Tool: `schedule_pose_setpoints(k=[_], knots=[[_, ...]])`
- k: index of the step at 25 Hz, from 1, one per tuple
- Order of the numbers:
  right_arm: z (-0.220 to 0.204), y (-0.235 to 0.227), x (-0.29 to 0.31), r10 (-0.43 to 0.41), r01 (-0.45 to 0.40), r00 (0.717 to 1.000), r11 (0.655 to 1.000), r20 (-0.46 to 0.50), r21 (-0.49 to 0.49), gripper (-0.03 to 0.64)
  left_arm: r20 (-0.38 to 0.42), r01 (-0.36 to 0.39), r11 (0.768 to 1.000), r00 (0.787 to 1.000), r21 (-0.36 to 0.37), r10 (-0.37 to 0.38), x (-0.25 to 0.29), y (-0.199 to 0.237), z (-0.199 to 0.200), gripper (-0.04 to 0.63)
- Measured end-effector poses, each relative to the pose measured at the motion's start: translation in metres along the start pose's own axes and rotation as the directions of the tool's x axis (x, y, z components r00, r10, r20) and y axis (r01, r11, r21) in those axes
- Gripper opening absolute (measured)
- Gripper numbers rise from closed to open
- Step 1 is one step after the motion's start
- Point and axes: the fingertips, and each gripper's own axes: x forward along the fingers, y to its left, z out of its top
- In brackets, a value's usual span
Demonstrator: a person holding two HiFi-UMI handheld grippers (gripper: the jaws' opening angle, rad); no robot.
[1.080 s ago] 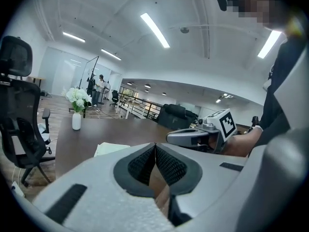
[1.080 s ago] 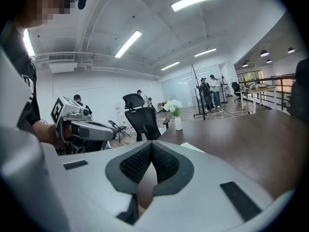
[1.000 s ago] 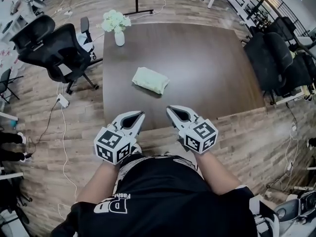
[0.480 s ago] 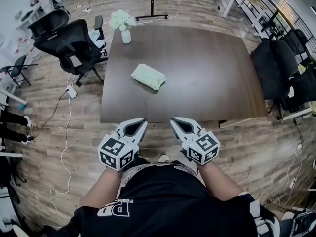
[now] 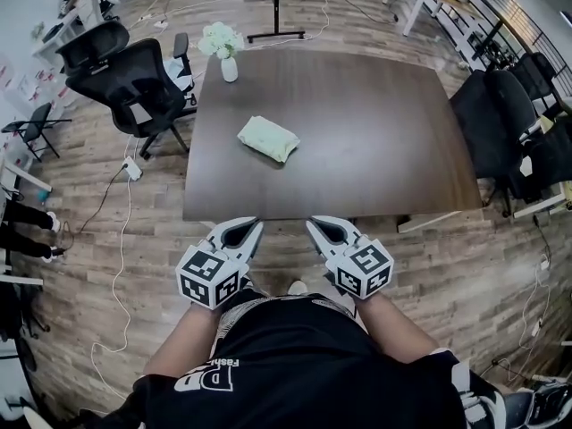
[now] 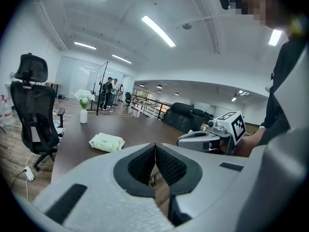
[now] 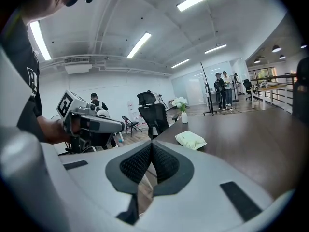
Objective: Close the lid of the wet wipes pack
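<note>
Head view has both grippers hanging just off the table's point(image 5: 375, 141) near edge, over the wood floor and close in front of the person's chest, so neither one is over the tabletop. The left gripper point(image 5: 254, 226) and the right gripper point(image 5: 313, 226) sit side by side with a gap between them, tips angled slightly toward each other.

Left gripper view looks straight down its jaws: the dark ribbed pads are pressed together with nothing between them. Right gripper view is the same deal, pads meeting in a thin line and nothing in the grip. Both are fully closed and empty.

The wet wipes pack point(image 5: 268, 138) is pale green and lies flat on the dark brown table, on the left half, between the middle and the left edge and a bit closer to the far edge than the near one. It's well apart from both grippers, and nothing is touching it. Can't tell from here whether its lid is up or down; it's too small.

A white vase point(image 5: 229, 68) with pale flowers stands at the far left corner. Black office chairs point(image 5: 134, 79) sit just off the left edge.
</note>
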Motion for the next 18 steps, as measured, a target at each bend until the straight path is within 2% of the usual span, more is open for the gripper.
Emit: schedule_pose_setpoints(k=[18], knots=[[0.006, 0.016, 0.007, -0.034, 0.034, 0.999, 0.999, 0.023, 0.001, 0.005, -0.002, 0.031, 0.999, 1.000, 0.014, -0.031, -0.009, 0.013, 0.003, 0.019]])
